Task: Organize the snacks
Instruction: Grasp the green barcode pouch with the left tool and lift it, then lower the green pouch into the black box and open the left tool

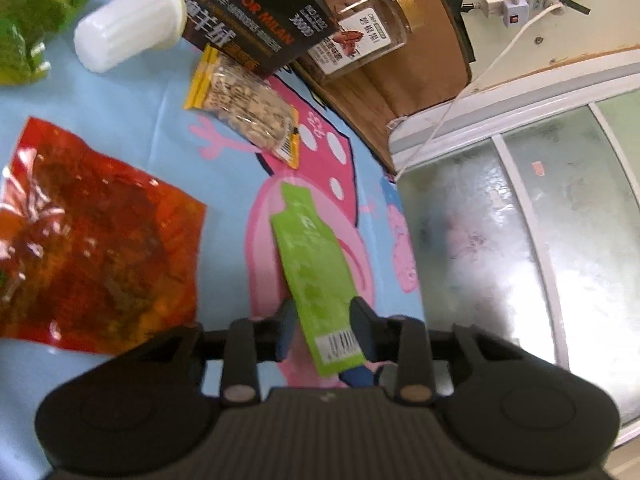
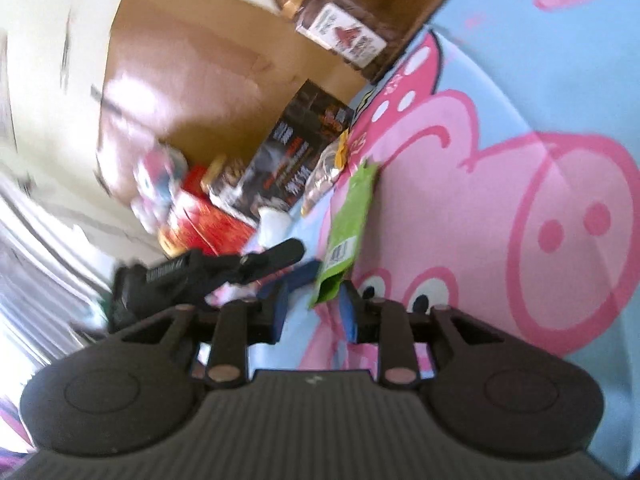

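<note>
Green and narrow, the sachet [image 1: 316, 276] lies on my blue cartoon-pig cloth [image 1: 132, 128], its barcode end pointing back toward me. My left gripper [image 1: 324, 320] straddles that end: the blue-padded fingers [image 1: 362, 328] stand a little apart on either side of the packet, and I cannot see them pressing on it, so I count them as released. Seen from my right wrist, where the picture is blurred, my right gripper [image 2: 314, 308] sits just behind the same sachet [image 2: 347, 220], jaws apart with only the packet's near corner between them, nothing clenched. Beyond the sachet lie a clear bag of nuts [image 1: 248, 108], a black box [image 1: 256, 12] and a white plastic cup [image 1: 128, 28] on its side. A red sauce pouch [image 1: 100, 236] rests to the left, well apart. A jar with a gold lid [image 1: 372, 28] lies inside a cardboard box [image 1: 424, 76].
</note>
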Available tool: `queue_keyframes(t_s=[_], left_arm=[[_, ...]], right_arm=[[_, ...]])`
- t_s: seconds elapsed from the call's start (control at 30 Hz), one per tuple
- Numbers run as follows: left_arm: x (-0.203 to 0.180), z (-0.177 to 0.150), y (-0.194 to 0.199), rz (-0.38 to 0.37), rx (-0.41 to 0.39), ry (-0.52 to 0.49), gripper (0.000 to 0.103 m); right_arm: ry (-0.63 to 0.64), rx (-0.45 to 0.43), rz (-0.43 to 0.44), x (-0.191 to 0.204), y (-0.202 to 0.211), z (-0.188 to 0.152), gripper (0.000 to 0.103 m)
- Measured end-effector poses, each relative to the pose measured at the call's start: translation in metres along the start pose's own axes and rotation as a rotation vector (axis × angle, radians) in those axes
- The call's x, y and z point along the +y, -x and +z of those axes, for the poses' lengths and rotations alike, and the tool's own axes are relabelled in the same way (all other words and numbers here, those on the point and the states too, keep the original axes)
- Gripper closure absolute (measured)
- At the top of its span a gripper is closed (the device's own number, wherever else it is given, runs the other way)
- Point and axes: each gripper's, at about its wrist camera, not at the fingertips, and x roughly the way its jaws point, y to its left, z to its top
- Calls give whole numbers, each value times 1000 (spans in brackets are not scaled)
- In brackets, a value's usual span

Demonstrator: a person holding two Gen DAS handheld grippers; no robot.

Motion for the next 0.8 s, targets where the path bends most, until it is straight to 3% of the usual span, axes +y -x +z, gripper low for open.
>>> queue_keyframes(t_s=[0.07, 0.13, 0.17, 0.27, 0.3, 0.4, 0.53, 0.8], left_arm=[[-3, -1, -5, 5, 10, -11, 71], [-1, -3, -10, -6, 28, 4, 71], [-2, -3, -11, -10, 26, 5, 71], [-1, -3, -10, -14, 12, 0, 74], [-2, -3, -8, -6, 2, -10, 83], [1, 0, -2, -6, -7, -3, 90], [8, 3, 3, -24, -2, 36, 90], [9, 3, 18, -68, -25, 46, 92]], right_arm=[[-96, -17, 43, -9, 0, 3, 75], [-178, -14, 53, -16, -5, 4, 90], [-210, -12, 45, -19, -6, 4, 92], [-225, 0, 60, -16, -7, 3, 92], [-228, 13, 70, -17, -7, 2, 92], [-198, 52, 70, -12, -8, -1, 92], [-105, 40, 19, -8, 0, 0, 92], [-131, 10, 10, -8, -8, 10, 88]])
